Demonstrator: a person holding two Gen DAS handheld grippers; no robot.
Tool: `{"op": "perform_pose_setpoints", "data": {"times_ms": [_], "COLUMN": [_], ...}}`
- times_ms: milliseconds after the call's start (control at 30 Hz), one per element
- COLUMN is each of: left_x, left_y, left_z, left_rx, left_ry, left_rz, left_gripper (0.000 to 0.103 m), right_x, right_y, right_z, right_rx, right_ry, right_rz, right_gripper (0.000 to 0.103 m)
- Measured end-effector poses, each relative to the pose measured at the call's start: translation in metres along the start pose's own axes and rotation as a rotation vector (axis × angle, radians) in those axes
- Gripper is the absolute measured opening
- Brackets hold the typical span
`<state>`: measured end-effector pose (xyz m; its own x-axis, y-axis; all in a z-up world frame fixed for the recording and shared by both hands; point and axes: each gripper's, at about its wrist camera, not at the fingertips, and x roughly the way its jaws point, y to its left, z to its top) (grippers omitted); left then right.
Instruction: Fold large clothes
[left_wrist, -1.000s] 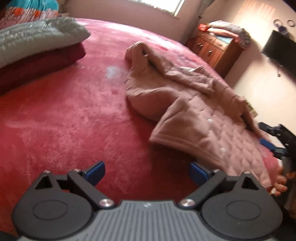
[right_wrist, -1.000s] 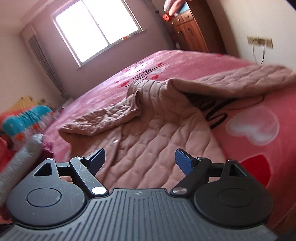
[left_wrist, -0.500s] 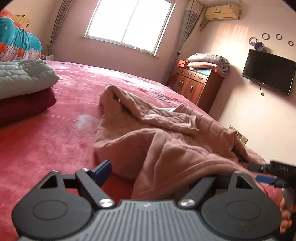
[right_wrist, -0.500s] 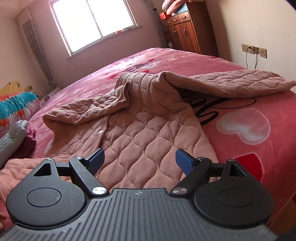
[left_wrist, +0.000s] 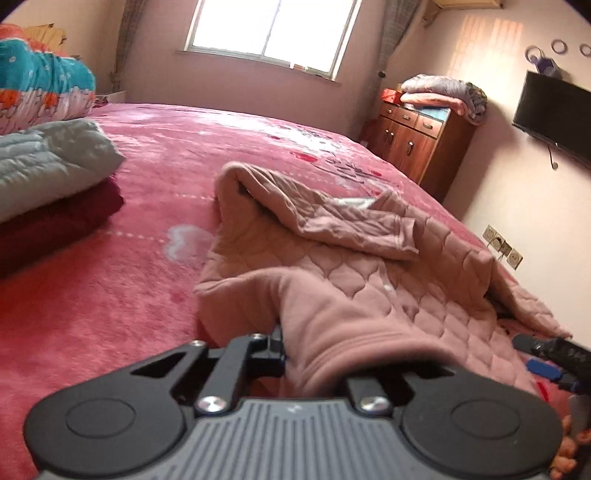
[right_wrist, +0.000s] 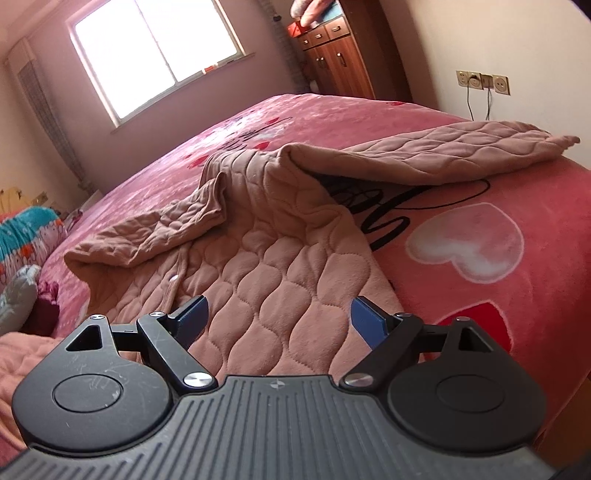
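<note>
No legible text, brands or nos. anywhere. Only black cursive lettering on the bedspread (right_wrist: 461, 206), partly hidden under the jacket (right_wrist: 295, 258) — can't be read. White and red heart prints beside it.

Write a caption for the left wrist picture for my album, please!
Left gripper shut on the pink quilted garment, bunching its edge above the red bedspread.

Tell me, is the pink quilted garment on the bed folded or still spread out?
Not folded: the garment lies loosely rumpled on the bed, one sleeve stretched sideways.
</note>
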<state>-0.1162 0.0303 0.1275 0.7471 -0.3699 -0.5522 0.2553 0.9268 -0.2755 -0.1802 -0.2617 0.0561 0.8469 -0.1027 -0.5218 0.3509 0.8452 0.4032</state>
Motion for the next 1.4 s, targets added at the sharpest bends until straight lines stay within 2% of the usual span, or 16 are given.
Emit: {"op": "perform_pose_setpoints", "data": {"times_ms": [133, 233, 433, 533, 567, 600, 633, 667, 767, 833, 900, 967, 1100, 1200, 1333, 1400], "left_x": [-0.037, -0.058, -0.052, -0.039, -0.036, -0.034, -0.035, -0.039, -0.056, -0.073, -0.086, -0.092, -0.073, -0.058, -0.037, -0.026], "left_y": [0.015, 0.019, 0.013, 0.004, 0.000, -0.004, -0.006, -0.007, -0.005, -0.004, -0.001, 0.004, 0.008, 0.004, 0.000, 0.000], "left_z": [0.013, 0.010, -0.023, -0.041, -0.048, -0.054, -0.058, -0.061, -0.055, -0.049, -0.040, -0.034, -0.043, -0.055, -0.062, -0.063], "left_rx": [-0.041, -0.027, 0.053, 0.082, 0.101, 0.129, 0.150, 0.164, 0.142, 0.144, 0.139, 0.133, 0.121, 0.102, 0.083, 0.087], "left_ry": [-0.005, 0.019, 0.171, 0.279, 0.326, 0.365, 0.377, 0.381, 0.362, 0.313, 0.260, 0.225, 0.264, 0.304, 0.307, 0.289], "left_rz": [0.021, 0.049, 0.098, 0.077, 0.059, 0.049, 0.047, 0.046, 0.031, 0.035, 0.031, 0.024, 0.037, -0.003, 0.009, 0.032], "left_gripper": [0.002, 0.002, 0.003, 0.006, 0.017, 0.036, 0.043, 0.047, 0.050, 0.058, 0.073, 0.082, 0.082, 0.081, 0.078, 0.069], "right_x": [-0.005, -0.008, -0.011, -0.011, -0.010, -0.010, -0.009, -0.009, -0.005, 0.000, 0.008, 0.012, 0.017, 0.018, 0.015, 0.014], "right_y": [-0.005, -0.006, -0.005, -0.009, -0.011, -0.014, -0.018, -0.022, -0.030, -0.035, -0.039, -0.038, -0.032, -0.028, -0.037, -0.040], "right_z": [0.001, 0.000, -0.002, 0.000, 0.001, 0.002, 0.002, 0.003, 0.004, 0.003, 0.002, 0.001, -0.002, -0.003, 0.000, 0.000], "right_rx": [0.040, 0.057, 0.032, 0.031, 0.039, 0.055, 0.076, 0.092, 0.125, 0.126, 0.131, 0.128, 0.098, 0.072, 0.131, 0.161], "right_ry": [-0.010, -0.006, 0.004, 0.012, 0.011, 0.009, 0.011, 0.014, 0.030, 0.063, 0.104, 0.144, 0.235, 0.301, 0.375, 0.416], "right_rz": [0.010, 0.025, 0.022, -0.023, -0.042, -0.054, -0.065, -0.080, -0.106, -0.127, -0.137, -0.125, -0.025, 0.029, 0.094, 0.119], "right_gripper": [0.103, 0.103, 0.103, 0.103, 0.103, 0.103, 0.103, 0.103, 0.103, 0.103, 0.103, 0.103, 0.103, 0.103, 0.092, 0.085]}}
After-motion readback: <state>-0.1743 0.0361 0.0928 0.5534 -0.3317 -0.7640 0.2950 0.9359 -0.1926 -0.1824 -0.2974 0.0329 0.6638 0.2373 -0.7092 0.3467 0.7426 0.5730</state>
